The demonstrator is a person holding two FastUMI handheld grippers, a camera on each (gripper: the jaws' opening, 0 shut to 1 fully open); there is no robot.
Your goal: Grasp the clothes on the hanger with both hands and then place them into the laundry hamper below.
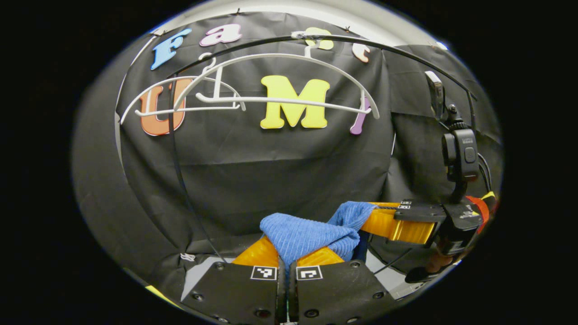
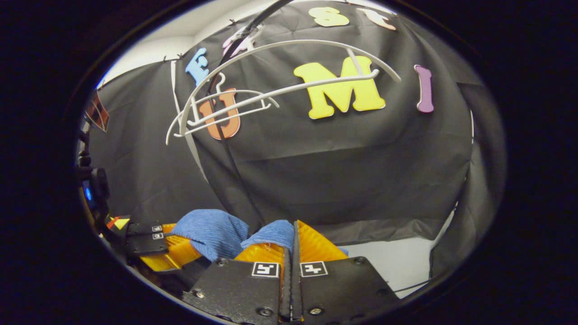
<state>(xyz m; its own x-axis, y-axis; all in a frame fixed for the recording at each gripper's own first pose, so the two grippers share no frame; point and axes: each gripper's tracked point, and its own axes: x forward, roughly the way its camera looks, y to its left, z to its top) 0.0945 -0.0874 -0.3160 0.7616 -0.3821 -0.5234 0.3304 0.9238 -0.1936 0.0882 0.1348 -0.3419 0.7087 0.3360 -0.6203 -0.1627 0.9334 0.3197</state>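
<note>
A blue ribbed cloth is bunched between my two grippers, below the white hangers. In the left gripper view my left gripper is shut on one end of the cloth. The right gripper comes in from the right, pinching the other end. In the right gripper view my right gripper is shut on a fold of the blue cloth, and the left gripper holds the cloth at lower left. The white hangers hang bare on the dark rail.
A dark rail arcs overhead carrying two bare white hangers. A thin dark pole slants down in front of the wall. A camera mount rises on the right gripper. Pale floor lies below at right.
</note>
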